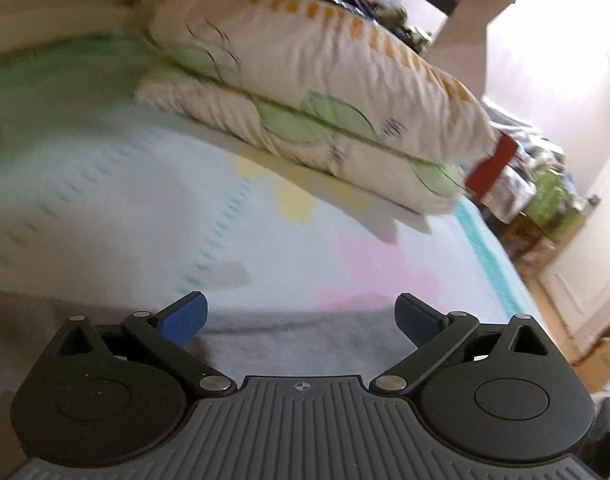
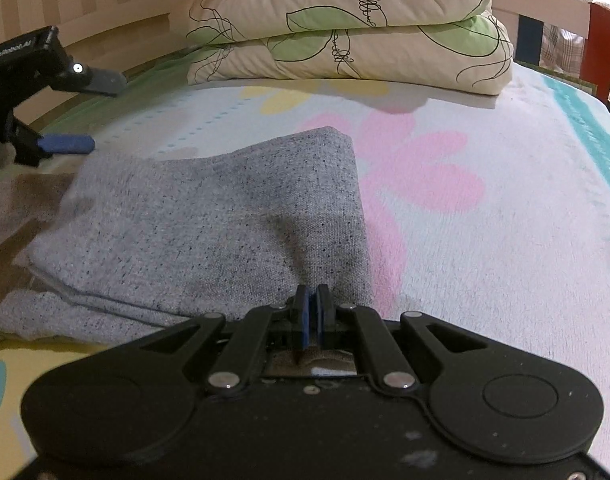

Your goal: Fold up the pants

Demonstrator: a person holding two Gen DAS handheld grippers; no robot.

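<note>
The right hand-held gripper (image 2: 312, 300) is seen with its jaws pressed together on a pinch of grey fabric at the nearest edge of the pants (image 2: 209, 232), a small ridge of cloth being drawn up just ahead of the blue pads. From there the pants are spread forward and to the left across the bed (image 2: 505, 240), already doubled, with a lower layer showing along the near left edge and a folded corner lying farthest from the gripper, over the pink flower of the blanket. To the far left of the right hand-held gripper, the left hand-held gripper (image 2: 105, 112) is held with its jaws spread wide and nothing between them, just beyond the left edge of the garment; in its own view, only grey cloth (image 1: 301, 332) is seen below and ahead of the open fingers. Well beyond both, a folded quilt (image 2: 345, 28) is stacked against the headboard. The step in hand is judged to be a fold being settled or the next one prepared. It would best be done if the free gripper were brought down onto the opposite near corner, so that both corners could be lifted level and carried together, the layers kept aligned and the far fold left undisturbed.
</note>
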